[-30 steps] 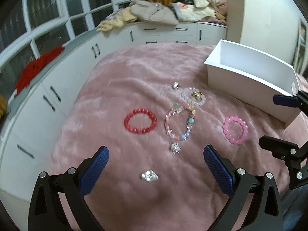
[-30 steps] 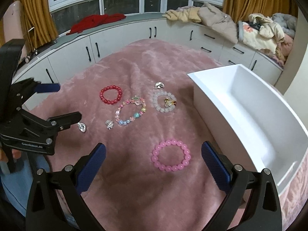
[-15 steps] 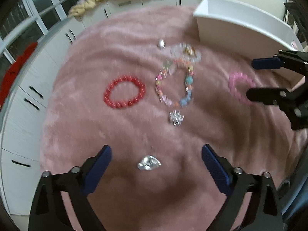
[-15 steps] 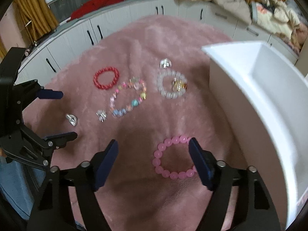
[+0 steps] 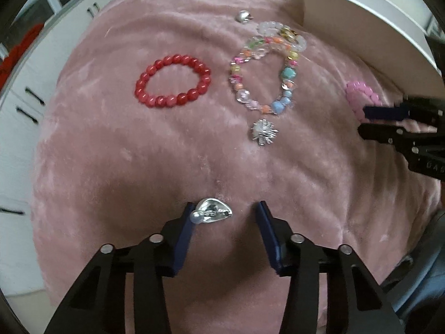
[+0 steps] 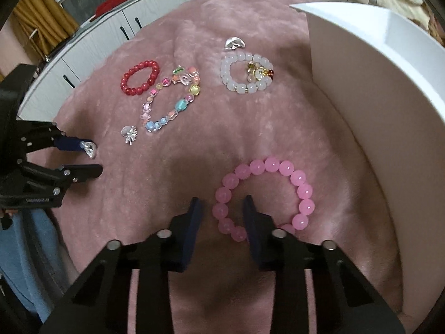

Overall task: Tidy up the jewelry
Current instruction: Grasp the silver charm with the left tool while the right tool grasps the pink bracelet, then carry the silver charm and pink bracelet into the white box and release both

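The left gripper (image 5: 225, 211) was low over the pink blanket (image 5: 139, 167), its jaws partly open around the silver earring (image 5: 212, 213). The earring touched the left finger (image 5: 185, 231), while a gap remained to the other finger, so nothing was clamped. In the right wrist view the same earring (image 6: 89, 149) lay at the tip of the left gripper (image 6: 83, 157), at about 9 o'clock.

The right gripper (image 6: 222, 208) had its jaws rather narrow but not closed. They stood on both sides of the near-left arc of the pink bead bracelet (image 6: 278, 167): one finger outside the ring, the other inside it. I could not tell whether the pads already touched the beads.

From the left gripper outward, a small spiky silver charm (image 5: 264, 132) lay at 12 o'clock. Beyond it was the multicolour bead bracelet (image 5: 289, 73), and the red bead bracelet (image 5: 172, 80) lay at 11 o'clock, well apart from the earring. Farther away the white bead bracelet (image 6: 244, 71) with a gold charm lay just beside the multicolour one, and a second silver earring (image 6: 235, 43) lay near it on its far side.

The white box (image 6: 361, 69) stood at 1 o'clock from the right gripper, near the pink bracelet, and its inside showed only white walls. White cabinets (image 6: 91, 47) with dark handles ran beyond the bed at 11 o'clock.
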